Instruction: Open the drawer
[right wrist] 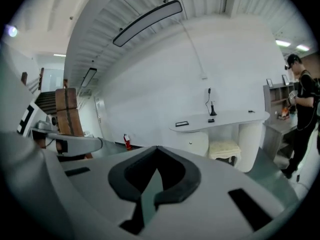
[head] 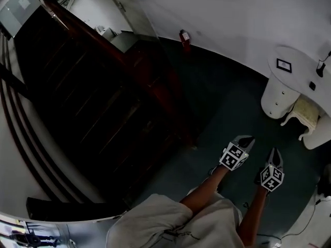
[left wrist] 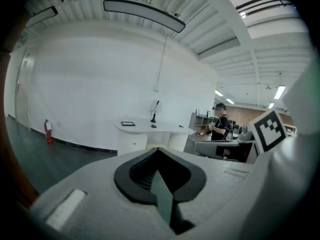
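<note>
Holding both tools out over the dark green floor (head: 227,105), the person has the left gripper (head: 247,139) and the right gripper (head: 274,151) side by side, close together and tilted slightly downward, with bare forearms running back to a pale garment at the bottom of the head view. Each gripper's own view shows its dark pads pressed together at the tips with nothing between them, so both tools are closed and empty. The drawer (right wrist: 196,144) is a white front with a small dark knob in the rounded pedestal (head: 274,102) under a curved white desk (head: 300,68). It is closed and sits ahead and to the right of the grippers, well apart from both. A cream cushioned stool (head: 306,115) is tucked just beside the pedestal under the desk, and a small dark-framed tablet (head: 284,65) lies flat on the desktop. A dark wooden staircase (head: 98,102) fills the left of the head view. A red fire extinguisher (head: 184,39) stands at the foot of the white wall (head: 232,19) beyond it. In the left gripper view, another person in dark clothing (left wrist: 220,123) stands far off past the desk.
</note>
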A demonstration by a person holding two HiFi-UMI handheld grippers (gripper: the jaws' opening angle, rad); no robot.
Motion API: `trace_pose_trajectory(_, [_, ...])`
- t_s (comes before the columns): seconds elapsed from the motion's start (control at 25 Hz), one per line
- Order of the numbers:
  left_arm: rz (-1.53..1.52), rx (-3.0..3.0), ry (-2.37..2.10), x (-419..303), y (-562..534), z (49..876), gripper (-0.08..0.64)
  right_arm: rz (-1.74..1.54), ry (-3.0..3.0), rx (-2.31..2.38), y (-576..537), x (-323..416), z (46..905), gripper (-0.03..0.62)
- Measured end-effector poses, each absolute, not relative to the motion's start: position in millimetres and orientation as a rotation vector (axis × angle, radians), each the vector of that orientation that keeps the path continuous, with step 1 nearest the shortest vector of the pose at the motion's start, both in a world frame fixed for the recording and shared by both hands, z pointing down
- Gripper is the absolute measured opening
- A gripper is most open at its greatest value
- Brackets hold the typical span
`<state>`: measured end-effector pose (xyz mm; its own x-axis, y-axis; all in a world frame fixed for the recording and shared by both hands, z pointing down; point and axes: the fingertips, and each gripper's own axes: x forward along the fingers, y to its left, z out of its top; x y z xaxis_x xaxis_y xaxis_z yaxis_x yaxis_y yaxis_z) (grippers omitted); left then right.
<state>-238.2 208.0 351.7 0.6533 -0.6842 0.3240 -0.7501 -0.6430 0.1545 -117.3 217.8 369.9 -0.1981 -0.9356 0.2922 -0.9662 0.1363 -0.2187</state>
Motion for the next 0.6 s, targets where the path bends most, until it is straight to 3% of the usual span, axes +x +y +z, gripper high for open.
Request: trace_pose_trajectory(0.6, [0.295, 2.52, -1.055, -302, 167, 377, 0.008, 0.607, -2.258, 1.931, 202, -169, 373, 0.015])
